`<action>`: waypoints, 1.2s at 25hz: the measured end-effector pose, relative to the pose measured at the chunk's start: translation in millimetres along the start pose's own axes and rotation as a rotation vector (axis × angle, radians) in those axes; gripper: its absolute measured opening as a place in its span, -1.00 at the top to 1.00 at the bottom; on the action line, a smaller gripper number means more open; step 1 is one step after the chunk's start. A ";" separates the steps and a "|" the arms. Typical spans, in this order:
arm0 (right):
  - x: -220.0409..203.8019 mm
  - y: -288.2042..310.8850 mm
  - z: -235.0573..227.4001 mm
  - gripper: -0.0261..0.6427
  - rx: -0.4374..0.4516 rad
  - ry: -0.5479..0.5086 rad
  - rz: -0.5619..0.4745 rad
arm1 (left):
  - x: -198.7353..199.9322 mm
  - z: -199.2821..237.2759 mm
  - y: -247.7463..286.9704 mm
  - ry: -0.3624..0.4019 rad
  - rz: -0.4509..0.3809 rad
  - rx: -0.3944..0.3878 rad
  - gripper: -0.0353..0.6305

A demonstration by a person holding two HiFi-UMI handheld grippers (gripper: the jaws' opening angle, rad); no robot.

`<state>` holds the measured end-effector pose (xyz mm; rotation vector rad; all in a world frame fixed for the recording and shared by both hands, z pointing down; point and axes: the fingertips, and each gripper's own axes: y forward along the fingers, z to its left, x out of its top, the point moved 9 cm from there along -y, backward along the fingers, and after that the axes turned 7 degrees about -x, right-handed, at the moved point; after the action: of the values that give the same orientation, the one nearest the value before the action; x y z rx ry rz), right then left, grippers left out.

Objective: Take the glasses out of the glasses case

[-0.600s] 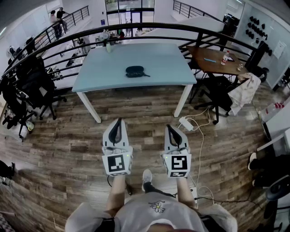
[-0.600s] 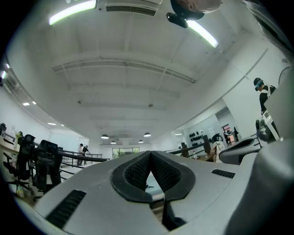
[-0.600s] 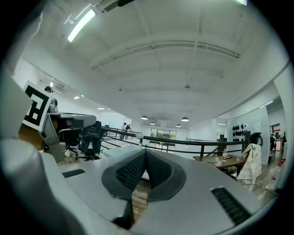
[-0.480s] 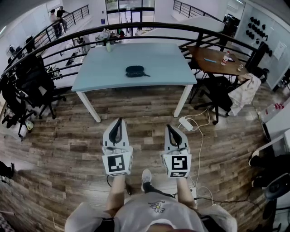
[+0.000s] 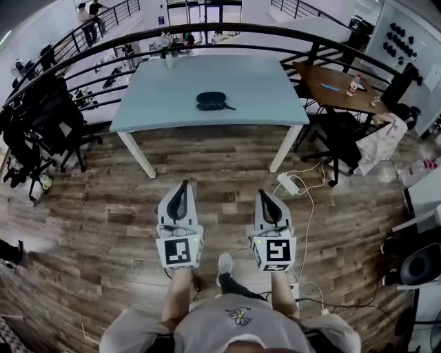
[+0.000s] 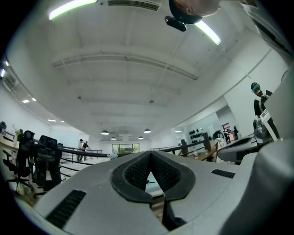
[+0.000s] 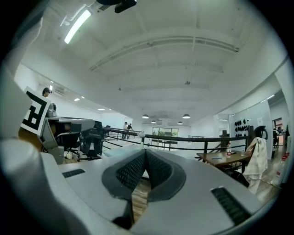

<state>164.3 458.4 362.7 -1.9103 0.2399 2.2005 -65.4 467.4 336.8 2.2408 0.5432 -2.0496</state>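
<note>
A plank wood floor (image 5: 103, 207) fills most of the head view. A pale blue table (image 5: 158, 103) stands ahead, in front of a black railing (image 5: 227, 29). The person holds the left gripper (image 5: 182, 186) and the right gripper (image 5: 262, 194) side by side over the floor, well short of the table. Each gripper's jaws are pressed together with nothing between them. A dark glasses case (image 5: 210, 101) lies near the table's middle, well apart from both grippers.

1. It was an open-plan office, edged by a black railing (image 5: 227, 31).
2. Black office chairs (image 5: 41, 117) stood near a pale table (image 5: 151, 103) and a brown desk (image 5: 344, 93).
3. Strip lights (image 6: 69, 8) lined the ceiling.
</note>
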 end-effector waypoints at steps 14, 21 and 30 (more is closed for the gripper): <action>31.0 103.4 -22.6 0.90 0.087 -0.035 -0.078 | 23.0 49.2 86.3 0.075 -0.081 0.055 0.84; 38.2 137.9 -31.7 0.90 0.104 -0.037 -0.133 | 32.8 76.5 121.2 0.136 -0.175 0.071 0.85; 20.3 217.3 -36.1 0.90 0.075 -0.057 -0.119 | 1.1 118.6 200.3 0.118 -0.201 0.039 0.84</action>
<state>137.7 240.8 333.3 -1.7725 0.1917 2.1336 -119.8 247.5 283.3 2.4331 0.7739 -2.0395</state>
